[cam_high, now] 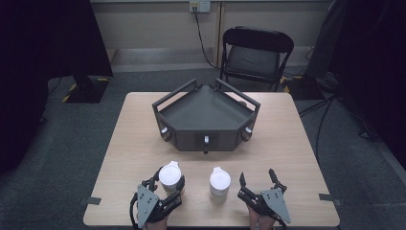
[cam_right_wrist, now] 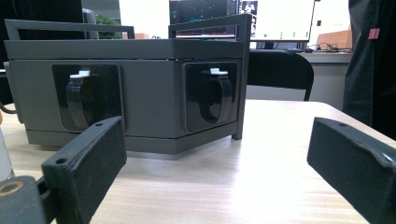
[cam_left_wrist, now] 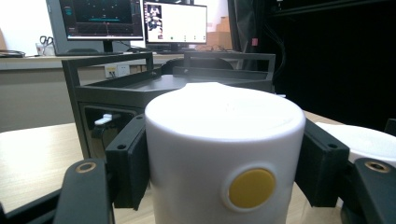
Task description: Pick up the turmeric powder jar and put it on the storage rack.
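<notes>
Two white lidded canisters stand near the table's front edge. My left gripper (cam_high: 168, 180) is shut on the left canister (cam_high: 170, 175). In the left gripper view both black pads (cam_left_wrist: 133, 158) press the sides of that canister (cam_left_wrist: 215, 140), which has a yellow round spot (cam_left_wrist: 251, 187) on its wall. The other canister (cam_high: 219, 182) stands free between the grippers, and its rim (cam_left_wrist: 369, 140) shows at the right. My right gripper (cam_high: 257, 175) rests to its right, open (cam_right_wrist: 217, 158), with nothing between the pads (cam_right_wrist: 88, 158).
A dark grey angular tray unit (cam_high: 206, 117) with railings and small front latches (cam_right_wrist: 210, 93) sits mid-table, ahead of both grippers. A black folding chair (cam_high: 256, 52) stands beyond the table's far edge. Monitors (cam_left_wrist: 175, 21) line a desk in the background.
</notes>
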`<state>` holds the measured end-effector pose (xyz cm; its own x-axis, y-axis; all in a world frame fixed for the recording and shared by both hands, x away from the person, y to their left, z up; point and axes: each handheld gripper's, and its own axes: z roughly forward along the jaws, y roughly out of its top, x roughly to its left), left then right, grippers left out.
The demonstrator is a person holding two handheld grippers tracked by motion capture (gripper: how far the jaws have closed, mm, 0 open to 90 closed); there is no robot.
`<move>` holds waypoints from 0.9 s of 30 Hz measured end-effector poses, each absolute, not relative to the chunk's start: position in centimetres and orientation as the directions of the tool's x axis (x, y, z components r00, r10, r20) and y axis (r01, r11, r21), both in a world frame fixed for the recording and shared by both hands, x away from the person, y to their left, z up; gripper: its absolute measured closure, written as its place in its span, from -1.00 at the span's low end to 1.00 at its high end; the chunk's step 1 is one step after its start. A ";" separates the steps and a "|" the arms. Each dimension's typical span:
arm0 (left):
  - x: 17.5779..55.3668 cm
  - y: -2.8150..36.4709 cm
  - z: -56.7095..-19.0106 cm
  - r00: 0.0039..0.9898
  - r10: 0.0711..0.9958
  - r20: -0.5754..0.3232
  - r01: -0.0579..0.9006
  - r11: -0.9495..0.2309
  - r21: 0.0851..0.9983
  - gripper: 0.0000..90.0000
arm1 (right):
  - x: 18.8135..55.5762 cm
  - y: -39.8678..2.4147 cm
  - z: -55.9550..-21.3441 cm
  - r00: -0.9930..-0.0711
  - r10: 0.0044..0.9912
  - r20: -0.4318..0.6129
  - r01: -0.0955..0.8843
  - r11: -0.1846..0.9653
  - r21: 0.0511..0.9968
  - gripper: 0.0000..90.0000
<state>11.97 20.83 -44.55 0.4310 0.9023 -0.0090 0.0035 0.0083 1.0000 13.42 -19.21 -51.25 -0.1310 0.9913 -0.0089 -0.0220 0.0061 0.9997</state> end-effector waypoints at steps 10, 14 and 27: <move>12.6 20.9 -44.0 0.443 0.897 -0.005 -0.004 0.007 1.000 -0.32 | 13.4 -19.2 -51.3 -0.131 0.991 -0.009 -0.022 0.006 1.000 -0.92; 13.1 21.0 -43.6 0.451 0.892 -0.011 -0.008 0.016 1.000 -0.32 | 13.4 -19.2 -51.3 -0.131 0.991 -0.009 -0.022 0.007 1.000 -0.92; 15.1 20.6 -42.4 0.448 0.893 -0.035 -0.005 0.042 0.999 -0.32 | 13.4 -19.2 -51.3 -0.130 0.991 -0.009 -0.023 0.006 1.000 -0.92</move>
